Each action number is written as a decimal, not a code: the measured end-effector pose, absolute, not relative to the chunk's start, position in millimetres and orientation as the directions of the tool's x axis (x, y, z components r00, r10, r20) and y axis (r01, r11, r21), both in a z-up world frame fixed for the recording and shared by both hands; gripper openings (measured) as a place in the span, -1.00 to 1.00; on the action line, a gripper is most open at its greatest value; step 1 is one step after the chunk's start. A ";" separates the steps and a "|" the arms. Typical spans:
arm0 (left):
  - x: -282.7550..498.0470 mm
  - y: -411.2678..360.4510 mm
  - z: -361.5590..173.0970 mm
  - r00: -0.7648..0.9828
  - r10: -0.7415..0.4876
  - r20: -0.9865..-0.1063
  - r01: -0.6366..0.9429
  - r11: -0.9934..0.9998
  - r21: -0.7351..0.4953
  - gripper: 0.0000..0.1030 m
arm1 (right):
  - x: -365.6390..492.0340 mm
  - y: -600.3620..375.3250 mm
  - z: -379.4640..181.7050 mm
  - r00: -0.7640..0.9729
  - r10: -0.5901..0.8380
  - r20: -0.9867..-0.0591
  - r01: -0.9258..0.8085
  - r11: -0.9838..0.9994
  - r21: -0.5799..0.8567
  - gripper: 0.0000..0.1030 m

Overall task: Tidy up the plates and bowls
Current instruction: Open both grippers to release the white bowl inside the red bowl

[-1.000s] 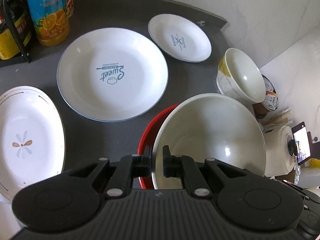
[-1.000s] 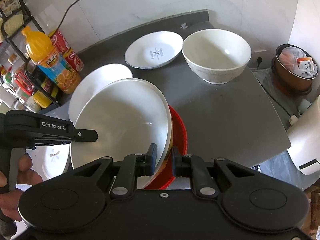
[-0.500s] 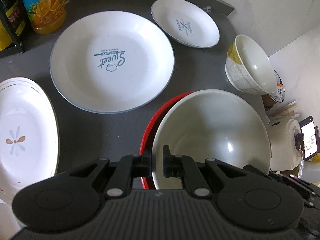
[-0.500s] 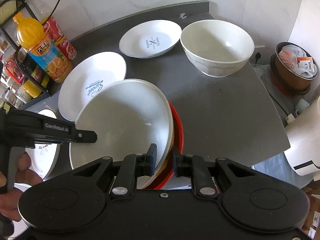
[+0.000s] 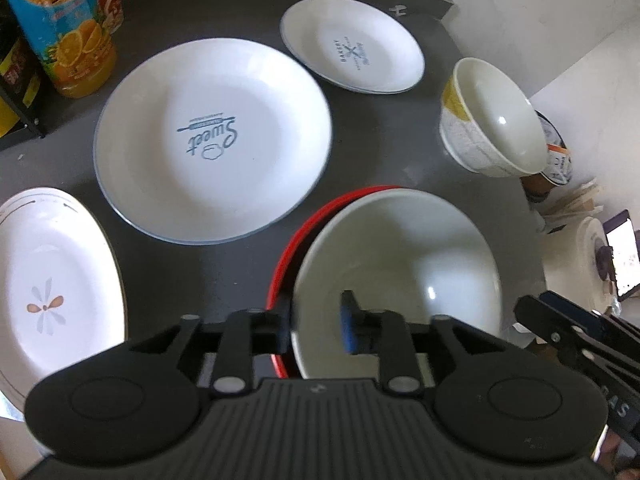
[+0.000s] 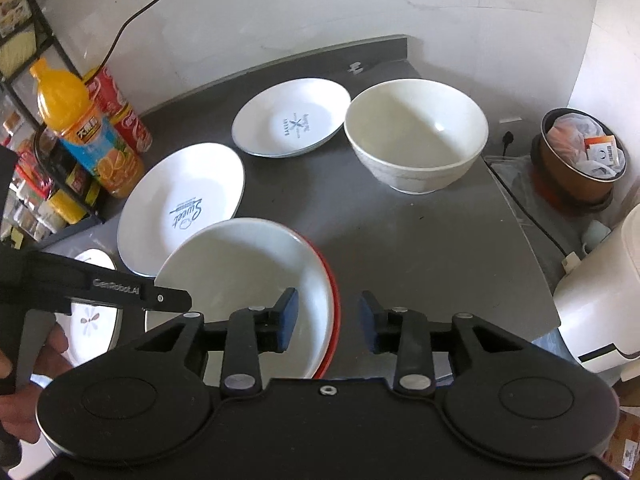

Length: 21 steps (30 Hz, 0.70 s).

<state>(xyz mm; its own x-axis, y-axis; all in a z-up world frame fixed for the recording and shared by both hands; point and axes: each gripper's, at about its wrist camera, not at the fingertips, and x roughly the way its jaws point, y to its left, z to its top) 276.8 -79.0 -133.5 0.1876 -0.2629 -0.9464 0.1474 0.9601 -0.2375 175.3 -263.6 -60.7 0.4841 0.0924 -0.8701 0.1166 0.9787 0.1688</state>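
Note:
A white bowl [image 5: 400, 264] [image 6: 240, 276] sits nested in a red bowl [image 5: 304, 232] [image 6: 335, 300] on the dark grey counter [image 6: 420, 240]. My left gripper [image 5: 316, 328] is open, its fingers straddling the white bowl's near-left rim without pinching it. My right gripper [image 6: 328, 316] is open too, one finger inside the white bowl and one outside the red rim. Beyond lie a large "Sweet" plate [image 5: 212, 140] [image 6: 180, 208], a small "Bakery" plate [image 5: 352, 52] [image 6: 292, 124], a second white bowl [image 5: 492, 120] [image 6: 416, 136] and an oval flower plate [image 5: 48, 288] [image 6: 92, 320].
An orange juice bottle [image 5: 68, 40] [image 6: 88, 128] and a red can [image 6: 120, 108] stand by a black wire rack [image 6: 48, 184] at the back left. Off the counter's right edge are a brown bin [image 6: 580, 160] and a white appliance [image 6: 600, 300]. A hand [image 6: 24, 360] holds the left gripper.
Both grippers were shut on the tilted white bowl's rim; both have now opened. The white bowl has come down level into the red bowl.

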 end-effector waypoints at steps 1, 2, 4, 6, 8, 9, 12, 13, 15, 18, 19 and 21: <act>275.8 -81.3 -131.3 0.189 -0.264 -0.946 0.155 0.959 -0.236 -0.32 | 175.2 -264.4 -61.2 0.485 0.093 -0.869 0.117 0.978 0.170 -0.28; 274.6 -83.3 -129.1 0.192 -0.262 -0.946 0.161 0.959 -0.233 -0.22 | 175.0 -264.8 -61.9 0.486 0.092 -0.869 0.118 0.978 0.170 -0.25; 271.8 -86.8 -124.3 0.199 -0.262 -0.944 0.172 0.958 -0.229 -0.08 | 174.7 -266.6 -62.5 0.492 0.093 -0.865 0.121 0.977 0.174 -0.14; 269.8 -87.6 -118.9 0.210 -0.260 -0.943 0.171 0.959 -0.226 0.10 | 174.8 -267.3 -62.7 0.497 0.099 -0.862 0.123 0.976 0.182 -0.14; 268.4 -86.4 -111.9 0.243 -0.249 -0.938 0.170 0.963 -0.211 0.32 | 174.4 -269.9 -62.4 0.503 0.103 -0.858 0.126 0.974 0.190 -0.11; 268.2 -86.0 -107.8 0.259 -0.244 -0.935 0.170 0.964 -0.204 0.35 | 174.5 -271.1 -62.2 0.507 0.102 -0.856 0.128 0.973 0.192 -0.07; 270.8 -85.7 -97.7 0.291 -0.237 -0.927 0.169 0.966 -0.194 0.43 | 175.1 -275.5 -61.8 0.520 0.100 -0.848 0.135 0.971 0.198 -0.05; 272.1 -85.2 -95.9 0.298 -0.236 -0.925 0.168 0.967 -0.192 0.44 | 175.7 -278.0 -61.9 0.525 0.099 -0.845 0.140 0.970 0.201 -0.05; 275.8 -87.6 -92.8 0.309 -0.230 -0.923 0.160 0.969 -0.188 0.46 | 176.5 -283.5 -61.9 0.532 0.096 -0.841 0.151 0.967 0.206 -0.04; 280.3 -92.6 -89.1 0.326 -0.230 -0.917 0.148 0.970 -0.191 0.46 | 177.4 -295.2 -60.6 0.549 0.089 -0.831 0.172 0.961 0.216 -0.04; 282.0 -95.8 -88.4 0.335 -0.231 -0.914 0.144 0.971 -0.192 0.46 | 177.8 -299.5 -60.0 0.555 0.086 -0.828 0.177 0.960 0.219 -0.04; 286.8 -102.6 -86.9 0.350 -0.230 -0.908 0.137 0.971 -0.193 0.46 | 178.9 -306.9 -60.2 0.563 0.079 -0.823 0.188 0.957 0.220 -0.04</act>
